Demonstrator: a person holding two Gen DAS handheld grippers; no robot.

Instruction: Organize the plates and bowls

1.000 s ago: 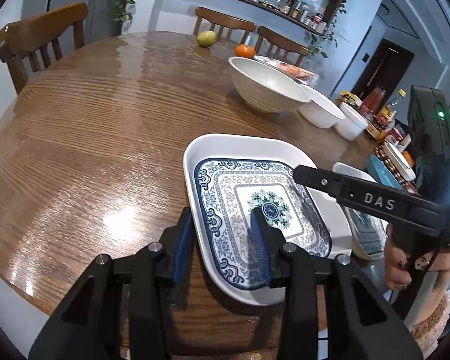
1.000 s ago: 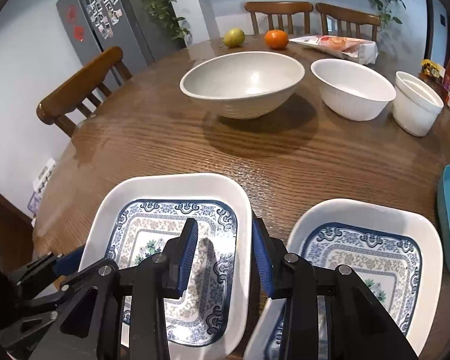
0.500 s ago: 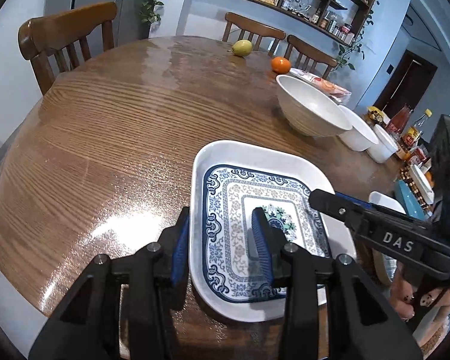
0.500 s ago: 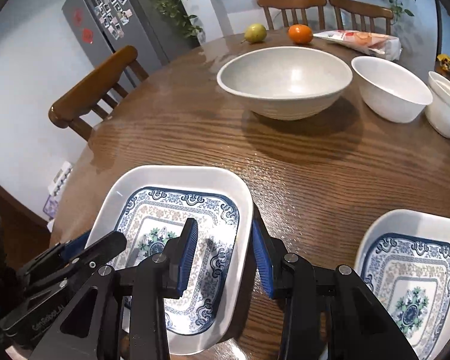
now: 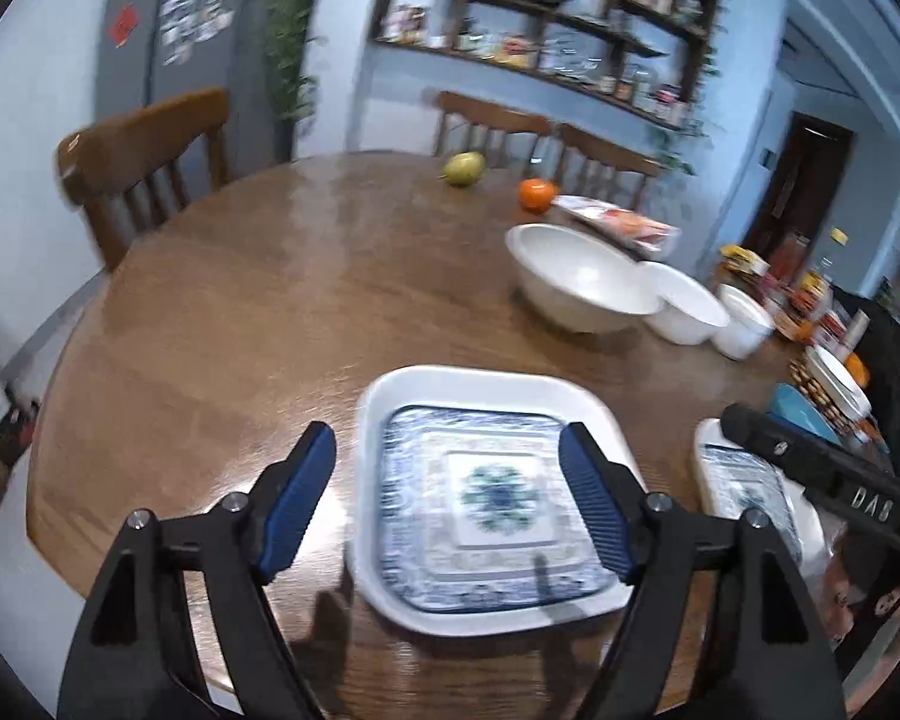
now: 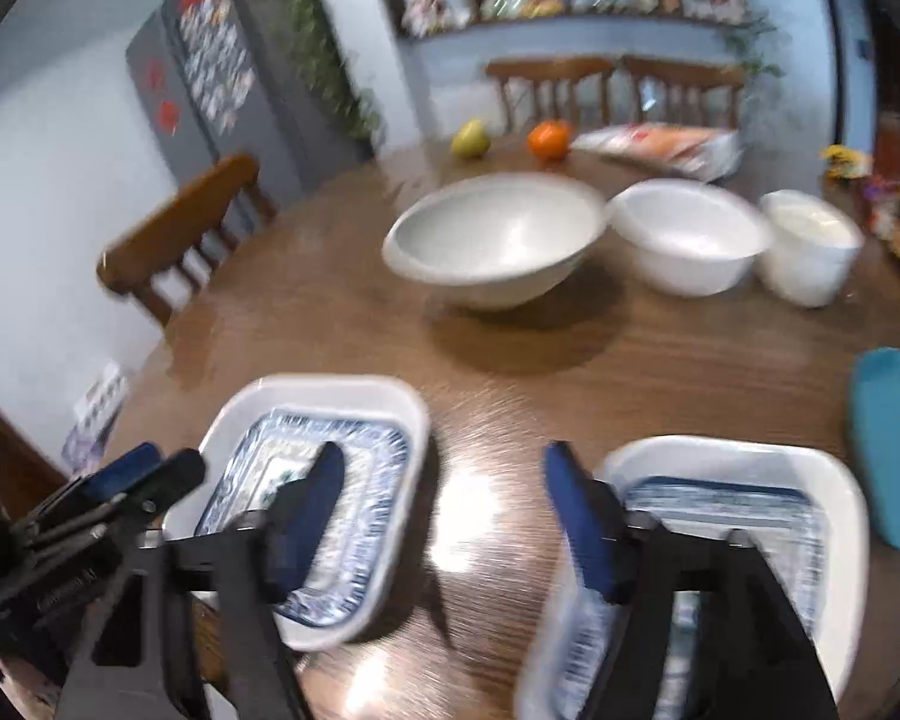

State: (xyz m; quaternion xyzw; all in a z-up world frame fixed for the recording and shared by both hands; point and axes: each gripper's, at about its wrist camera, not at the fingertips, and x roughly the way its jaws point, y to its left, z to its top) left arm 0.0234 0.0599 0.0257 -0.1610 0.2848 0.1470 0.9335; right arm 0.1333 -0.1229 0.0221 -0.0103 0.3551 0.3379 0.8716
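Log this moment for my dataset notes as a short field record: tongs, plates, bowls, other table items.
left tongs: open, above the left plate, holding nothing
right tongs: open, over bare wood between the two plates
left plate: blue-patterned, white rim, flat on the table
right plate: same pattern, flat, apart from the left plate
bowls: large bowl, medium bowl, small bowl in a row, unstacked
fruit: pear, orange at the far edge
image quality: motion blur in both views
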